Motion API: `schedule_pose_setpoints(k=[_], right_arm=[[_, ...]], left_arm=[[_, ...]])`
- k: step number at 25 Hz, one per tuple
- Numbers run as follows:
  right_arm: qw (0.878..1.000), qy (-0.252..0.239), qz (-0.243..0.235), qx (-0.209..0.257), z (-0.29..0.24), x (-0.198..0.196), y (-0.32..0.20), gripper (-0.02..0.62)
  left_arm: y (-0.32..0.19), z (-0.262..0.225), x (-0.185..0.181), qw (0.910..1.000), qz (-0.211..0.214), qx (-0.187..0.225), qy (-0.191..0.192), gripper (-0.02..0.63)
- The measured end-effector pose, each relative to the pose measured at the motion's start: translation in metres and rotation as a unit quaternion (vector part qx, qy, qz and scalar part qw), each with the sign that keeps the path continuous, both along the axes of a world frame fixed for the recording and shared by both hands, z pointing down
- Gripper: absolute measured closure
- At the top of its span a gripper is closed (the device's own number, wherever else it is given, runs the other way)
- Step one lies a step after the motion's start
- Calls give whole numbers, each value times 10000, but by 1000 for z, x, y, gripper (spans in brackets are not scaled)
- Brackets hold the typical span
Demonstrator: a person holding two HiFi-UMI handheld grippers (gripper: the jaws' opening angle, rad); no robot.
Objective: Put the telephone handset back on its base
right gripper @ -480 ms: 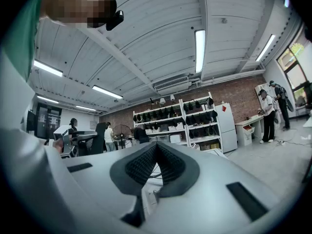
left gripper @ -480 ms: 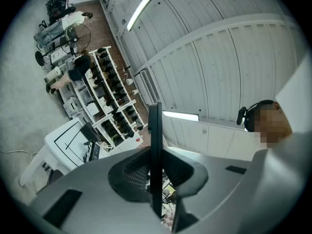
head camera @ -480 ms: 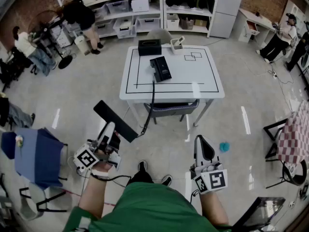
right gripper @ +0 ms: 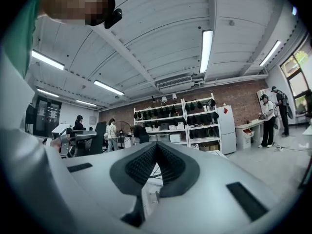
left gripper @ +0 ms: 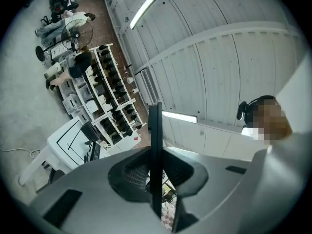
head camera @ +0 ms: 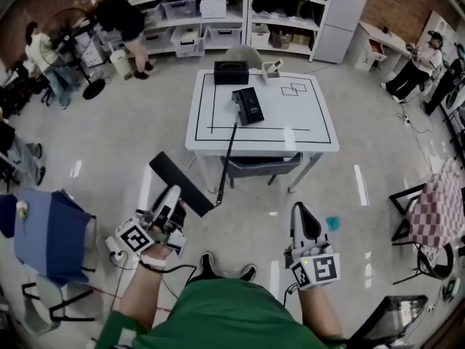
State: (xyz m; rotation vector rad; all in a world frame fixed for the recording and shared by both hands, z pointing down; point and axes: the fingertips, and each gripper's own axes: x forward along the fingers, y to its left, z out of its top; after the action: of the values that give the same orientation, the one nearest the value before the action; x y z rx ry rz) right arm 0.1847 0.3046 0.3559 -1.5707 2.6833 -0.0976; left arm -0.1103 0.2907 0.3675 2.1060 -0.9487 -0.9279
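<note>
In the head view we see the left gripper (head camera: 168,201) in the lower left of the frame, above the grey floor (head camera: 109,144). It is closed on the flat black telephone handset (head camera: 182,184), which sticks out from it toward the upper left. In the left gripper view the handset (left gripper: 155,130) shows only as a thin black edge, standing upright between the two dark pads, and the jaws of the left gripper (left gripper: 155,165) press on it from both sides.

A black cord (head camera: 227,155) runs from the handset up to the black telephone base (head camera: 248,105). The base lies on the white table with black marking lines (head camera: 312,133), in the upper middle of the frame, well apart from the handset. A black box (head camera: 231,72) stands at the upper edge of the table, near the base.

The right gripper (head camera: 304,211) is in the lower right of the head view. In the right gripper view its jaws (right gripper: 155,152) are together, with nothing between them.
</note>
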Motion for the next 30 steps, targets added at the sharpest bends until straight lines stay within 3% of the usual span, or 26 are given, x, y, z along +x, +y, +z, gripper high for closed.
schedule_pose_setpoints(k=[8,18,21,30], right_arm=[[9989,-118,392,227,-25,-42,-17,575],[9961,298,769,327,-33,-114,-37,575],[9957,364,811,266,-29,-123,-44,575],[9968,325,722,-65,11,-119,-101,575]], left_arm=[[-26,-4,-35,9992,394,27,29,523],[-70,7,-76,9950,934,223,-271,523],[-81,13,-80,9941,994,196,-397,523],[-121,48,-69,9941,1033,-45,-315,523]])
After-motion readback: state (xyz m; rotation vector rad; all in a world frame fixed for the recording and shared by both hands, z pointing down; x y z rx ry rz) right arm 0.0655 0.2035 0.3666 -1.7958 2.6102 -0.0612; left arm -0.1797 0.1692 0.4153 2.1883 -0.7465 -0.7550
